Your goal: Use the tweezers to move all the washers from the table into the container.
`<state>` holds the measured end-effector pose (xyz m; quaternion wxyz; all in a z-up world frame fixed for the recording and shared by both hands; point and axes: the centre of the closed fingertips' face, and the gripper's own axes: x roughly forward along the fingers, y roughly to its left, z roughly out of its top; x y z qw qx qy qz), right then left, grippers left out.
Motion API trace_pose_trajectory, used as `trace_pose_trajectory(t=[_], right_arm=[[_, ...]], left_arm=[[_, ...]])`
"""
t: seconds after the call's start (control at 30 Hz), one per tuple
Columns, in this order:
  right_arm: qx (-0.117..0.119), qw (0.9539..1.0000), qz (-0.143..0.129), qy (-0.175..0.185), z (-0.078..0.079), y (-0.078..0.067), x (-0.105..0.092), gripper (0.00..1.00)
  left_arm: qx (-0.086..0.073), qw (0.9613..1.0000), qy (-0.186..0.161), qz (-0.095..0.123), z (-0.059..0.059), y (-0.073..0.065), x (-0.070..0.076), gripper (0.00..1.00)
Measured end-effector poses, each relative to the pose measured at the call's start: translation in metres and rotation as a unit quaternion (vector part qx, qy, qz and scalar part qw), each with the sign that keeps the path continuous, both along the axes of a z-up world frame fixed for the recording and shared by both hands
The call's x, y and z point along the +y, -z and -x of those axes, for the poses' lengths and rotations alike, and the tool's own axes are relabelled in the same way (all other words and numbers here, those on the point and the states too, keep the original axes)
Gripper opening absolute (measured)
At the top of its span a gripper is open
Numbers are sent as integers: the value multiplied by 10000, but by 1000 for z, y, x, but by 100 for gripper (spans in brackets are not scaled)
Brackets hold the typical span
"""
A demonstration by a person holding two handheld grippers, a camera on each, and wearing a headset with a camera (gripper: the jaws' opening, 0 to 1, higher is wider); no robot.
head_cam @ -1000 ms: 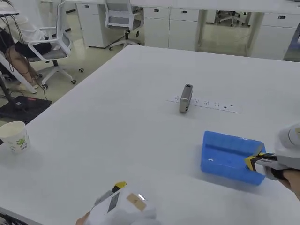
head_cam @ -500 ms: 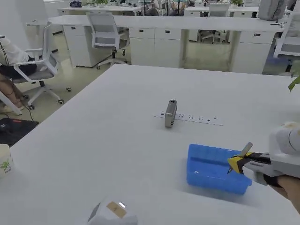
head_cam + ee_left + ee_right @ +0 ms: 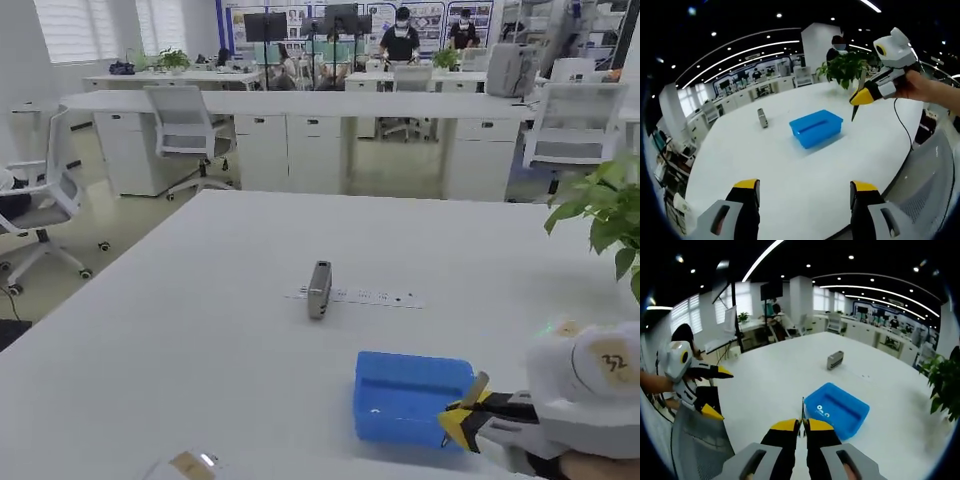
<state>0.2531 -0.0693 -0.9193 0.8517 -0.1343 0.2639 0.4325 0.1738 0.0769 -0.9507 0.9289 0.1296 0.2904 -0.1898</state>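
While the right gripper (image 3: 801, 425) clamps tight on thin metal tweezers (image 3: 802, 412) at lower centre, the blue rectangular plastic container (image 3: 846, 432) sits just beyond on the white bench (image 3: 770, 375), two small washers (image 3: 820, 414) inside; the left gripper (image 3: 802, 187) gapes wide, empty.

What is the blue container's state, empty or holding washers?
Holding washers: two small rings lie on the floor of the blue container in the right gripper view.

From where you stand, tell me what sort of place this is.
Probably an open-plan office: rows of white desks, rolling office chairs, and people near monitors at the far end.
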Motion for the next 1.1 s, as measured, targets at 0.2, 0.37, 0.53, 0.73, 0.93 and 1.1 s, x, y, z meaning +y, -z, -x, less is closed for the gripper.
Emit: trace_pose_trajectory(t=[0.2, 0.37, 0.53, 0.73, 0.93, 1.1], right_arm=[[254, 9996, -139, -34, 20, 4, -1, 3], [377, 9990, -163, -174, 36, 9, 3, 3], [350, 9986, -139, -384, 48, 9, 12, 3], [273, 9963, -207, -784, 55, 3, 23, 3], [225, 9893, -288, -1413, 67, -7, 37, 3], [129, 9816, -177, -1897, 76, -12, 42, 3]], left_arm=[[63, 9997, 186, 113, 2, -15, -7, 74], [9, 9987, 389, 342, -1, -33, -15, 72], [-125, 9953, 662, 703, -7, -59, -30, 70], [-47, 9882, 1125, 1041, -9, -76, -50, 63], [70, 9656, 1823, 1852, -7, -91, -79, 51], [223, 9493, 2270, 2162, -3, -91, -90, 40]])
